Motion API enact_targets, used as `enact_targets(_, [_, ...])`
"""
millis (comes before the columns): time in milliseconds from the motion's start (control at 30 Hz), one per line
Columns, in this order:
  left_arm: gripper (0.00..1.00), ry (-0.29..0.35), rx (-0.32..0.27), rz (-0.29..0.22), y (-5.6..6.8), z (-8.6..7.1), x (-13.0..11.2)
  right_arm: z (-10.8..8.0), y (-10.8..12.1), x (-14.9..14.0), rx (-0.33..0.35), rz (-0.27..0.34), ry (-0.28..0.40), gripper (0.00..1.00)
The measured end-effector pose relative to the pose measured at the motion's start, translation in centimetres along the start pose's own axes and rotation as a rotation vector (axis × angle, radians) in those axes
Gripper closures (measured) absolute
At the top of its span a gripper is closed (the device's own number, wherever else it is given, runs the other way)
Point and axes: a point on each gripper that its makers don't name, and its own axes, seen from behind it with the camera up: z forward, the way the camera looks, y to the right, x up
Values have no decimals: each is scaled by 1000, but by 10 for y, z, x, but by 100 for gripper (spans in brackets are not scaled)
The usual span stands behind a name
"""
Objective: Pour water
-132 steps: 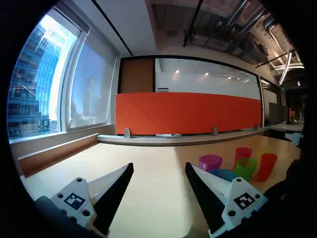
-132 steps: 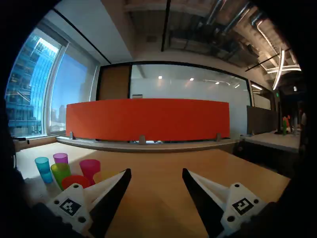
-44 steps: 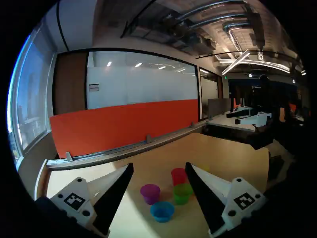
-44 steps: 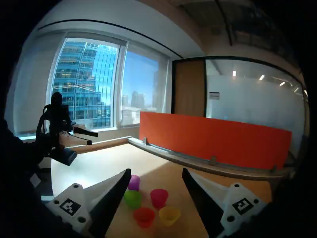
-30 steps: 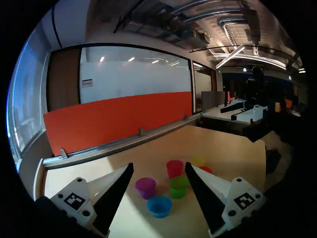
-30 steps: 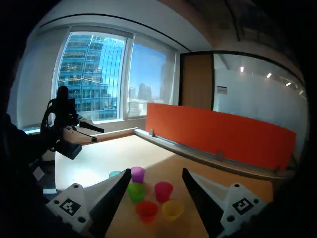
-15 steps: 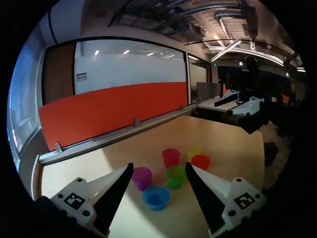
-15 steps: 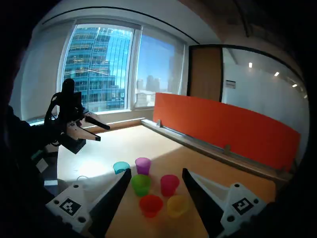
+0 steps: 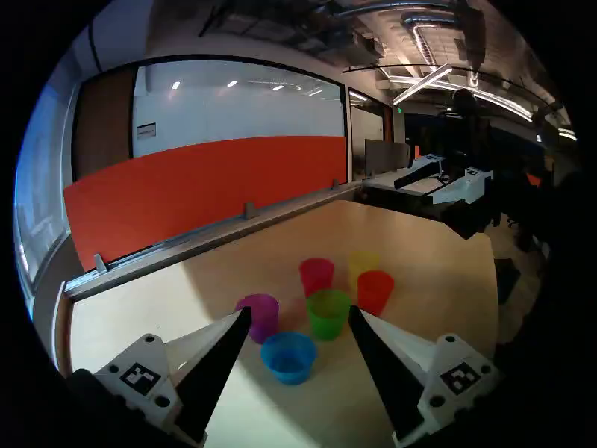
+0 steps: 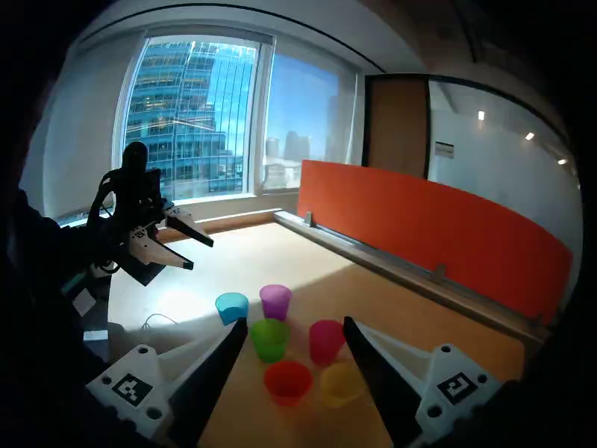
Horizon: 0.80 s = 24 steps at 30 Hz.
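Both grippers hover over the table [image 9: 433,261], tipped down. The left gripper [image 9: 297,310] has its jaws spread wide, nothing held, and the right gripper [image 10: 293,321] is just the same. The coloured cups [image 9: 328,313] huddle low centre of the left gripper view, with the blue cup [image 9: 288,357] nearest, framed between the fingers.

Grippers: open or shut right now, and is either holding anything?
Left gripper: open, holding nothing.
Right gripper: open, holding nothing.

Bright daylight from the window [image 10: 194,119], sunlit glare on table [image 10: 179,302], fisheye-bent edges.
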Motion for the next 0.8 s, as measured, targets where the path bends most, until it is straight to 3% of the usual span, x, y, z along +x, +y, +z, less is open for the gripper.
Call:
enact_targets(400, [3,-75,3,28,0,17,-35,24,-3,-14,32,3,-41,0])
enact_targets(800, [3,-130,-17,25,1,32,-64,51,-6,-26,63,-5,-80,0])
